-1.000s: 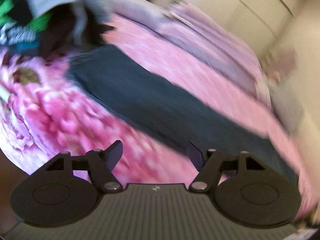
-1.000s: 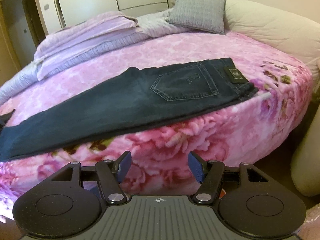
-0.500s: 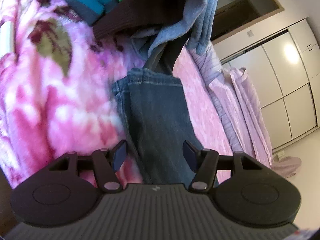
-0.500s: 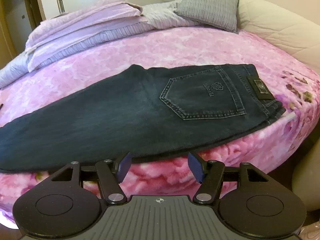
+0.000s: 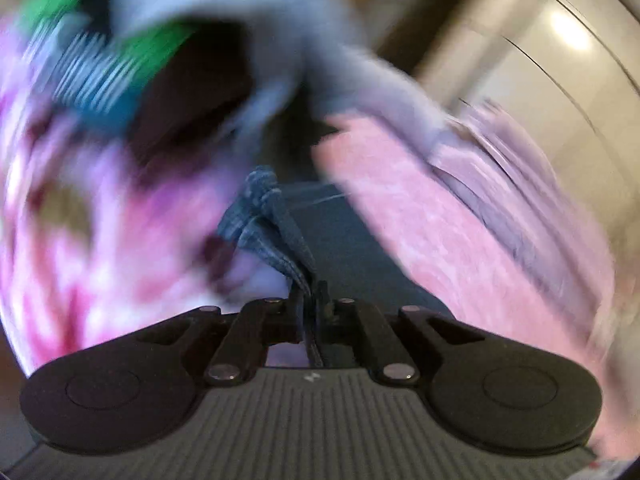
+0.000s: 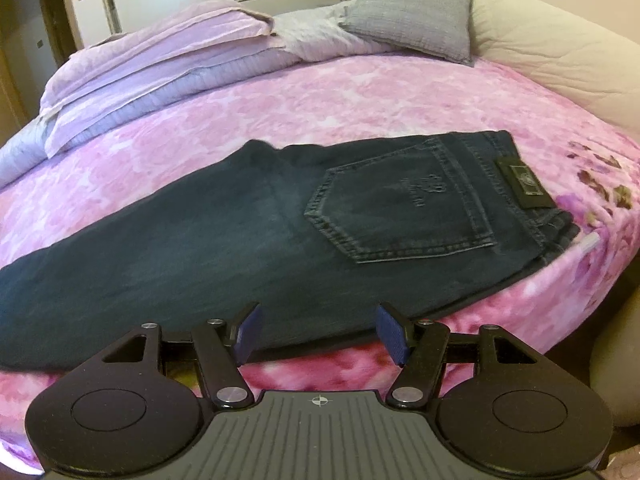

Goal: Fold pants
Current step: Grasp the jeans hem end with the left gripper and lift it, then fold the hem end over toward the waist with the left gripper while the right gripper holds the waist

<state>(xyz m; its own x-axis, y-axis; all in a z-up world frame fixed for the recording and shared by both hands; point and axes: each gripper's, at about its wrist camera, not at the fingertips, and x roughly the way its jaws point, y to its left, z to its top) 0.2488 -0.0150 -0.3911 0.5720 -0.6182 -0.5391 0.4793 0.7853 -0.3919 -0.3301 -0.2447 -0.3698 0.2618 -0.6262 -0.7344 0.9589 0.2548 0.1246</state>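
Observation:
Dark blue jeans (image 6: 248, 236) lie flat along the near edge of a pink flowered bed (image 6: 360, 96), back pocket up and waistband to the right. My right gripper (image 6: 318, 330) is open, hovering just over the jeans' near edge around mid-thigh, with nothing between its blue pads. In the blurred left wrist view my left gripper (image 5: 311, 300) is shut on the jeans' leg hem (image 5: 276, 232), which bunches and lifts off the bed ahead of the fingers.
A heap of clothes (image 5: 120, 64), grey, green and striped, lies beyond the hem in the left wrist view. Folded lilac bedding (image 6: 160, 64) and a grey pillow (image 6: 412, 12) sit at the back of the bed. A cream padded headboard (image 6: 552, 52) curves at the right.
My left gripper has shut on the leg hem and is lifting it; it was open half a second ago. My right gripper has moved closer to the jeans' near edge, still open.

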